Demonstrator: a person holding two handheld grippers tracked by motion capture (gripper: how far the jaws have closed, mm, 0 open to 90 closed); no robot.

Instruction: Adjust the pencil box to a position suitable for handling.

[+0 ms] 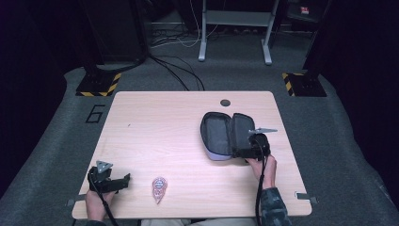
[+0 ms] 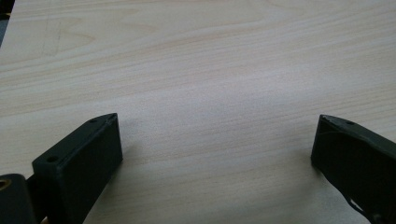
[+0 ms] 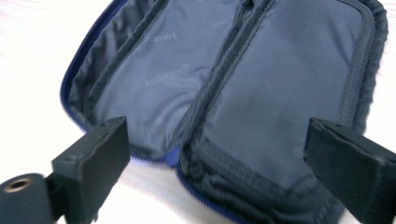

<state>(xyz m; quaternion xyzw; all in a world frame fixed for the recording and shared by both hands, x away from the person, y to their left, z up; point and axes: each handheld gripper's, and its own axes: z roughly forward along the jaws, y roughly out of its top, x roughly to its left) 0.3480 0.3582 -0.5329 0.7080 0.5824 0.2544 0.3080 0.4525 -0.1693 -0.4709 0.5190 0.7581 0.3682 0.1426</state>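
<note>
From the high view, the right tool sits at the near right end of a black zip-around fabric pencil case lying unzipped and spread flat on the pale wooden desk, while the left tool rests low at the near left edge, with a small pink, clear-shelled correction-tape dispenser just to its right, untouched. In the left gripper view, that tool's jaws stand wide apart over bare desk, holding nothing. In the right gripper view, the jaws also stand wide apart, the case's grey lining directly ahead between them, both halves empty. Judging from this, opening is done; picking up the dispenser, packing it and zipping remain.
</note>
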